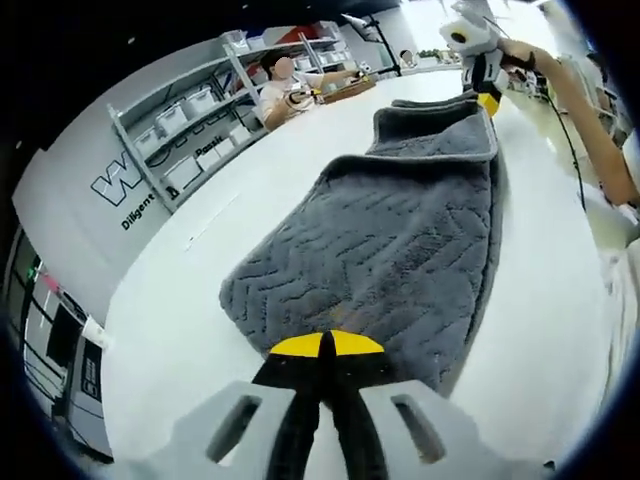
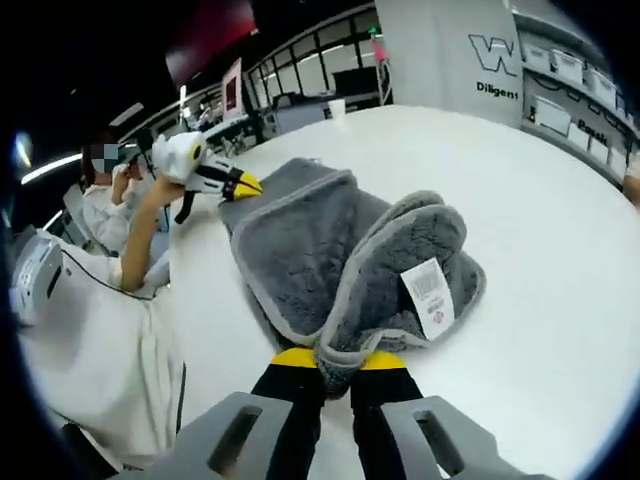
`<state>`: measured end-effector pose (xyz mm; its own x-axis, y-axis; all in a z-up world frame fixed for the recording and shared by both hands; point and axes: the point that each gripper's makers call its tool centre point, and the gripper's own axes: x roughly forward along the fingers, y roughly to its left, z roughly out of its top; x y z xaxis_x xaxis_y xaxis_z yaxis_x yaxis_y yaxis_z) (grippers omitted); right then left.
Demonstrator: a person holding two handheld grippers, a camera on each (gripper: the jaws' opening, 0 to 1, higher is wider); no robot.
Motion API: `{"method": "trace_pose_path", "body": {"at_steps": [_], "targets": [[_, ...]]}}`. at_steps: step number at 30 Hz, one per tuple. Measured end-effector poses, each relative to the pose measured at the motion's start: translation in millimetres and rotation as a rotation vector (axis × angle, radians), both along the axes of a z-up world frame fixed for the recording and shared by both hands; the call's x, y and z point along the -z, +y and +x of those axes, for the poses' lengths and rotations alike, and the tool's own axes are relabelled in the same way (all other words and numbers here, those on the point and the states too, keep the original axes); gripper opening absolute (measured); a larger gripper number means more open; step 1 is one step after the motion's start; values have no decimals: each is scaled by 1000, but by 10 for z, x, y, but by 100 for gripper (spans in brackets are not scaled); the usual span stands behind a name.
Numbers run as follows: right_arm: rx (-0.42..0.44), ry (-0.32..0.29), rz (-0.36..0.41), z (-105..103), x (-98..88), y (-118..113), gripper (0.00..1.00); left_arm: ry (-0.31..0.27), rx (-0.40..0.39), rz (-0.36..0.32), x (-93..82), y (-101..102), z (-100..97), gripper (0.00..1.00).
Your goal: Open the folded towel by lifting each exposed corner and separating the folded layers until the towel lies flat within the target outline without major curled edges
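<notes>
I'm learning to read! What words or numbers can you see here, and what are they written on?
"W": big letter on the grey wall, cut off after that.
"Diligent": small word under it on that wall, also seen on the pillar.
White tag on the grey towel: has a barcode and print, too small to read.
Shelf boxes: labels too blurred to read.

I read a big "W" and under it "Diligent" on the grey wall [image 2: 450,50]. On the towel [image 2: 340,260] I see a white tag [image 2: 430,296] with a barcode, its print too small to read.
</notes>
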<state>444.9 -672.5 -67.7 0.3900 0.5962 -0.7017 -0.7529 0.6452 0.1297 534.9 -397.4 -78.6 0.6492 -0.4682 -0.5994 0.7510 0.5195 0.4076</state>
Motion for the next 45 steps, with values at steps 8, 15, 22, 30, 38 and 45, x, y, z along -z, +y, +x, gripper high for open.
{"method": "trace_pose_path", "body": {"at_steps": [8,15,22,30,38,45], "targets": [[20,23,32,-34,-27,-4,3,33,-6,-52,2,15,-12,0],[16,18,46,-69,-59,-14,4,31,-4,-53,4,15,-21,0],[-22,0,28,-78,-44,-7,4,36,-6,-61,7,12,-21,0],[-3,-4,29,-65,-68,-81,8,37,-6,-62,7,6,-28,0],[7,-6,-1,-93,-62,-185,10,41,-6,-70,5,11,-21,0],[20,7,-8,-116,-46,-222,9,35,2,-64,-1,16,-59,0]]}}
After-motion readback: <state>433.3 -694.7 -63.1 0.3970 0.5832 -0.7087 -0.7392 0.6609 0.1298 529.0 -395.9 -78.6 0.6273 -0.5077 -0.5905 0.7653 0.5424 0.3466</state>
